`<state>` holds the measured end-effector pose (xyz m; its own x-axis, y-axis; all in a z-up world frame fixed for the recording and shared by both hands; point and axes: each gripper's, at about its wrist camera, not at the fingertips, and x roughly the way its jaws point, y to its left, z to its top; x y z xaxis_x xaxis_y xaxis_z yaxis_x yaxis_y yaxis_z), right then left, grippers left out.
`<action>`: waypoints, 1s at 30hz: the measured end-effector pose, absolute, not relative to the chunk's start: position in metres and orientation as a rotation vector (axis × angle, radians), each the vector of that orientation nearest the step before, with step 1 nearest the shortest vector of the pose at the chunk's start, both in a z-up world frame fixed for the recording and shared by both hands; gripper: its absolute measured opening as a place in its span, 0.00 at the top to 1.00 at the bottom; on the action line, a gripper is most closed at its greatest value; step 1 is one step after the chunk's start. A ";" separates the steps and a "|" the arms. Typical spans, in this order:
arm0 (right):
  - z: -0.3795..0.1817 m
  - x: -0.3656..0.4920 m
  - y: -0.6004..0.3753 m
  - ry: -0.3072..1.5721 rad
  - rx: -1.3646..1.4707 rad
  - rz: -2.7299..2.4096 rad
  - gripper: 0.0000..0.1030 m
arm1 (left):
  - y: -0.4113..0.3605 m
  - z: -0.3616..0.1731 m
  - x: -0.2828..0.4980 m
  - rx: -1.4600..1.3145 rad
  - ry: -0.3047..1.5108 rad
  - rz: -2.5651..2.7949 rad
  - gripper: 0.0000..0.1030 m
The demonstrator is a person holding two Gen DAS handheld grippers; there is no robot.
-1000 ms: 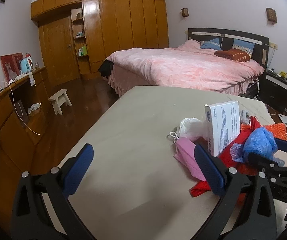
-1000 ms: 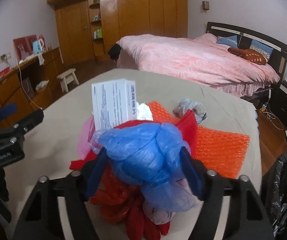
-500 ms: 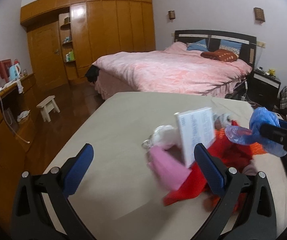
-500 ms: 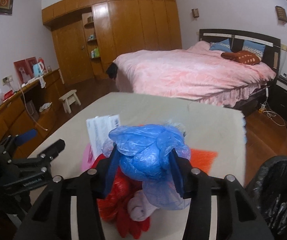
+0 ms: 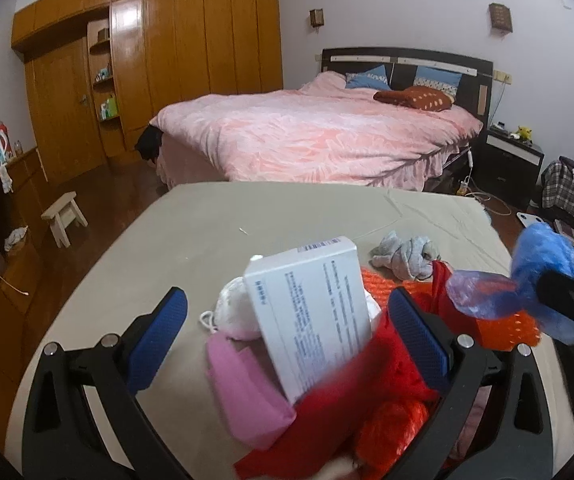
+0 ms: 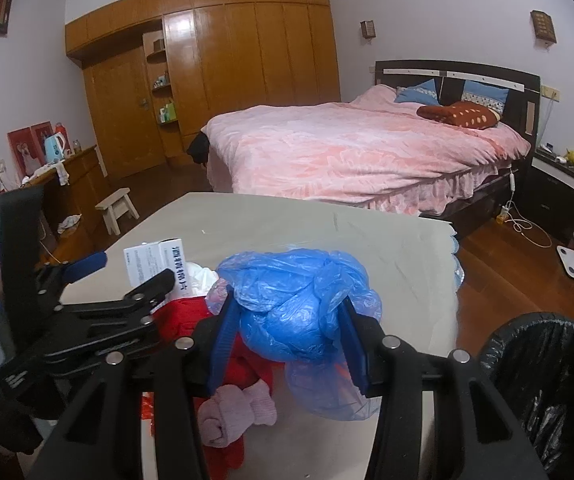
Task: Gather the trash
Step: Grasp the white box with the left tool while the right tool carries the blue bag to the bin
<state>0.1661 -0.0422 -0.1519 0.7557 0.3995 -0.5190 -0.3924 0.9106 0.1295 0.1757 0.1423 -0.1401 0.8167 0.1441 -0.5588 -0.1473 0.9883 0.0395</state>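
My right gripper (image 6: pixel 287 328) is shut on a crumpled blue plastic bag (image 6: pixel 295 308), held up off the pile; the bag (image 5: pixel 543 264) also shows at the right edge of the left wrist view. My left gripper (image 5: pixel 289 336) is open, low over the trash pile on the beige table (image 5: pixel 207 232). A white printed box (image 5: pixel 311 312) stands tilted between its spread fingers, and I cannot tell whether it touches them. Around the box lie a pink cloth (image 5: pixel 247 392), a red cloth (image 5: pixel 367 400), a white wad (image 5: pixel 235 312) and orange bubble wrap (image 5: pixel 503 324).
A bin with a black liner (image 6: pixel 547 384) stands by the table's right side, below my right gripper. A grey rag (image 5: pixel 403 252) lies behind the pile and rolled pink socks (image 6: pixel 239 412) near its front. A pink bed (image 5: pixel 319 140) is beyond the table.
My right gripper closed on the blue bag and lifted it off the pile toward the bin side. My left gripper moved right, so the white box now stands between its fingers.
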 end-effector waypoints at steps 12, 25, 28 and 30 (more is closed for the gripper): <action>-0.153 0.166 -0.044 0.557 0.012 0.434 0.53 | 0.138 -0.148 0.186 -0.033 0.610 0.110 0.43; -0.115 0.151 -0.060 0.460 0.039 0.437 0.54 | 0.119 -0.067 0.148 -0.006 0.391 0.106 0.43; -0.104 0.146 -0.068 0.434 0.037 0.424 0.54 | 0.111 -0.056 0.143 -0.002 0.374 0.083 0.43; -0.098 0.142 -0.079 0.418 0.043 0.406 0.54 | 0.098 -0.050 0.139 -0.002 0.374 0.051 0.43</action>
<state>0.1415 -0.0787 -0.0978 0.8350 0.3915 -0.3865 -0.3742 0.9192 0.1226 0.1392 0.0980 -0.0498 0.9296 0.0492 -0.3652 -0.0500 0.9987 0.0074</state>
